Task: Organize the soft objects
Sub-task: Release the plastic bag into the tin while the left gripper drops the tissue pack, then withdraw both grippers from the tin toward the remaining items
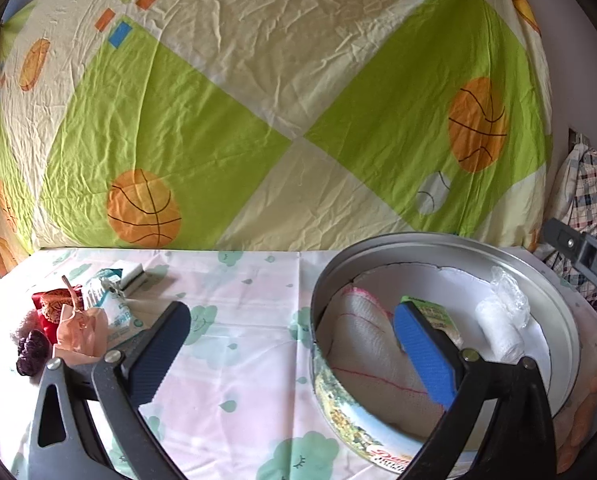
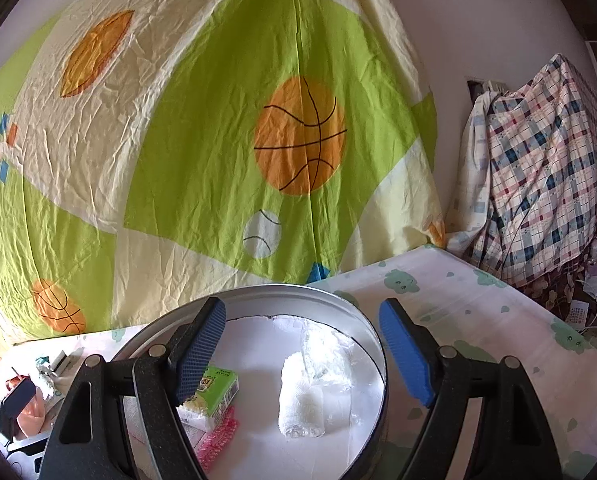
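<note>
A round metal tin [image 1: 438, 242] stands on the right of the table. Inside lie a white cloth with a pink edge [image 1: 362, 344], a green tissue pack [image 1: 438, 314], a white gauze roll [image 1: 498, 328] and clear plastic wrap [image 1: 506, 284]. My left gripper [image 1: 294, 354] is open wide, one finger over the tin and one over the tablecloth, gripping nothing. My right gripper [image 2: 304, 350] is open above the tin [image 2: 282, 290], with the gauze roll [image 2: 300, 400] lying loose below it and the tissue pack [image 2: 218, 390] under its left finger.
At the table's left sit a tissue packet [image 1: 114, 312], a red item [image 1: 52, 300], a peach item [image 1: 80, 330] and a purple scrunchie [image 1: 32, 350]. A basketball-print sheet [image 1: 258, 100] hangs behind the table. Plaid cloth [image 2: 538, 168] is draped past the right edge.
</note>
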{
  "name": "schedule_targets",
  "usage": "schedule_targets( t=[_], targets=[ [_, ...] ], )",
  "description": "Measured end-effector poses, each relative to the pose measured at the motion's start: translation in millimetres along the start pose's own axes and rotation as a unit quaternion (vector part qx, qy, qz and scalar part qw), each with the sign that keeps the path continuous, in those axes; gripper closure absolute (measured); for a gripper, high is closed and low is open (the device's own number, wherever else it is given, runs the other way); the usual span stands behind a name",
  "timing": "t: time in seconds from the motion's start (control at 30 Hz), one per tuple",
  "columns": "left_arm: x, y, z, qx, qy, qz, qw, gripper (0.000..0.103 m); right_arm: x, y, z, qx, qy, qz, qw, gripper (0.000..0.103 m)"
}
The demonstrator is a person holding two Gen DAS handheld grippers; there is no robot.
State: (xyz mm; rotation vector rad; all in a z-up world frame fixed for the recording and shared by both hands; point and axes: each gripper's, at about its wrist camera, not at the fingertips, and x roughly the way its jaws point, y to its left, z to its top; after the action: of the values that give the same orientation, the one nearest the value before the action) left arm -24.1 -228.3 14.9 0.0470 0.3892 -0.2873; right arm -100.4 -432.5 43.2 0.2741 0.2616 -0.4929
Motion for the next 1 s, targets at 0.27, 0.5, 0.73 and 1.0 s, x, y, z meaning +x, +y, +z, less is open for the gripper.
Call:
schedule_targets(
  t=[0.27,0.5,0.73,1.0],
  targets=[
    [-9,7,-4,0.021,-0.023,0.021,0.9993,0.0,-21,16,-11,-0.022,-0.06,-0.026,0.998,0.022],
    [-15,26,-9,0.009,-0.013,0.012,0.9998,0.0,-25,34,-24,-0.03,-0.051,-0.006,0.998,0.022],
    [-18,56,-14,-0.013,0.001,0.015,0.9998,0.0,-35,52,-34,-0.067,-0.063,-0.017,0.996,0.022],
    [-22,87,-17,-0.008,0.001,0.034,0.9994,0.0,-53,58,-43,-0.052,-0.067,-0.024,0.996,0.022]
  ],
)
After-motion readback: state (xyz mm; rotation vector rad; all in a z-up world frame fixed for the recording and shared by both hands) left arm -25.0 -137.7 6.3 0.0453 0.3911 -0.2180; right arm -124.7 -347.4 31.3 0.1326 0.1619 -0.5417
